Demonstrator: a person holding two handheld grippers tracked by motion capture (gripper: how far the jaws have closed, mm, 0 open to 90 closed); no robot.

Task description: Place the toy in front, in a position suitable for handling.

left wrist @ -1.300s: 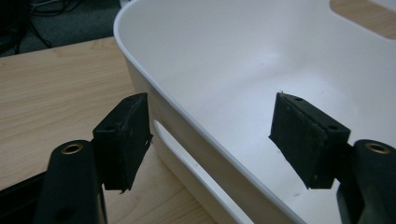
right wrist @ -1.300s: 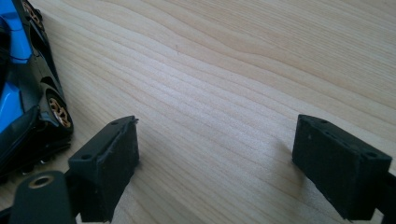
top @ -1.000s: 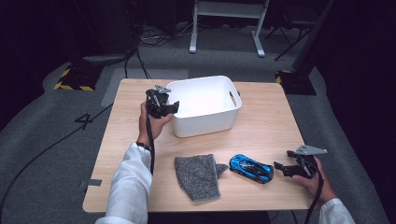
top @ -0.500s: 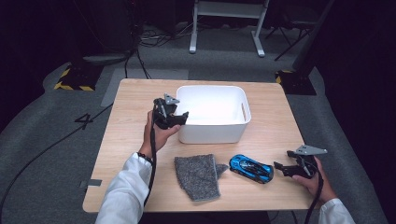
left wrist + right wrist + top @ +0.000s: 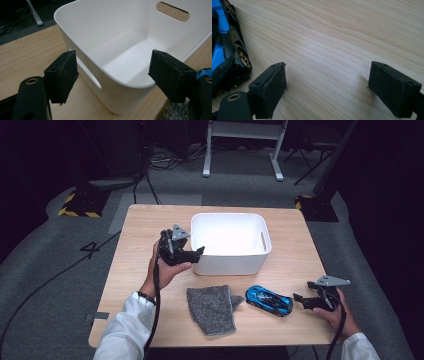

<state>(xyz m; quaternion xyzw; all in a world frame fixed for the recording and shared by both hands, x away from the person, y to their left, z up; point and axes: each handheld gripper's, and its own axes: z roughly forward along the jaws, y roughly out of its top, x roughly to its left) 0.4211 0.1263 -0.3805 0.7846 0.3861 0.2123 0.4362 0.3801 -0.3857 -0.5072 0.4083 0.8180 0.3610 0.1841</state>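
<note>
— White plastic, that tub: rounded corners, smooth walls, a slot handle cut into each end. In the high view it sits at the centre of the frame, on the far half of the pale wooden table.

— And the left gripper?

— Just left of the tub's near corner in the high view, held in the person's left hand. Its jaws have just been opening; they stand spread now, nothing pinched. The left gripper view shows more: the tub fills the frame, its near corner sits between the two black pads, and neither pad touches the wall. You see the matte floor of the tub there, and the handle slot at the upper right.

— What does the high view add?

— A grey cloth, coarse and fuzzy, lying flat at the lower middle of the frame, and a glossy blue toy car just to its right, close but apart.

— The right gripper?

— Lower right, near the car's tail. In the right gripper view its jaws are spread wide over bare wood grain, gripping nothing, and the car shows at the left edge: black sills, gold-spoked wheels.
</note>
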